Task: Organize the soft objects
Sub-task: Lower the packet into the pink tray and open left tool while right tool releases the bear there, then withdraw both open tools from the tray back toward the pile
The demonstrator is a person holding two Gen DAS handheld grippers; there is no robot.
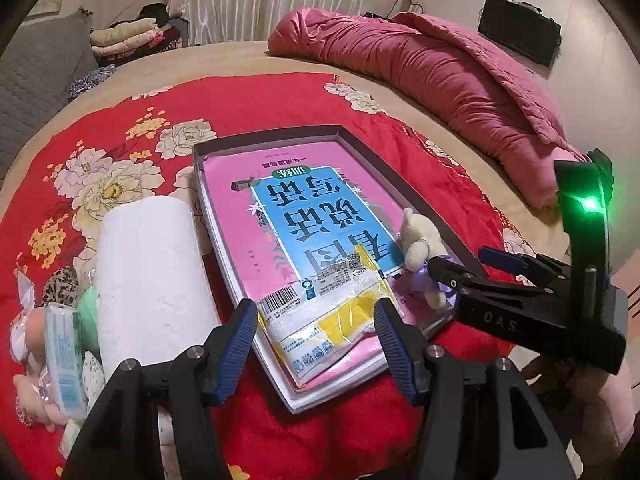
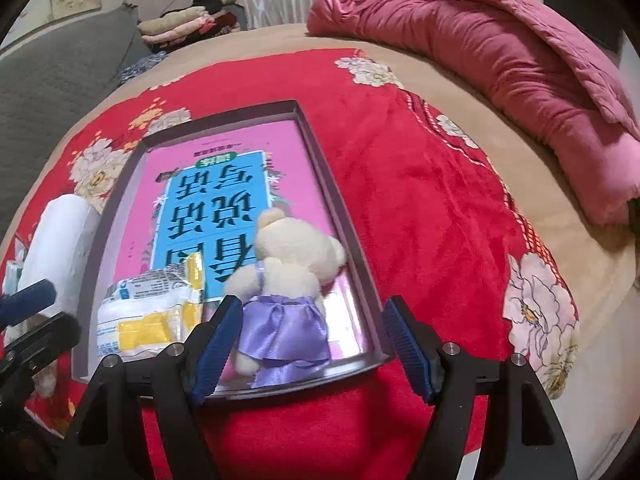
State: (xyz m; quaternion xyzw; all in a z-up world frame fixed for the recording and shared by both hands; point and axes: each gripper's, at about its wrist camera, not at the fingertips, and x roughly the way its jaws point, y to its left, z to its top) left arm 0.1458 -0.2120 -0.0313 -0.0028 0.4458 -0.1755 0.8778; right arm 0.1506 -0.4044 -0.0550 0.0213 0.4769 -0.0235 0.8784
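A shallow grey box lies on the red floral blanket, with a pink and blue book inside. A white and yellow soft packet lies at the box's near end. My left gripper is open, its fingers on either side of the packet and apart from it. A cream teddy bear in a purple skirt lies in the box's near right corner. My right gripper is open around the bear's skirt, not pressing it; it also shows in the left wrist view.
A white paper roll lies left of the box. Small soft toys and a tissue pack are heaped at the far left. A pink quilt lies along the bed's far right. Folded clothes are stacked behind.
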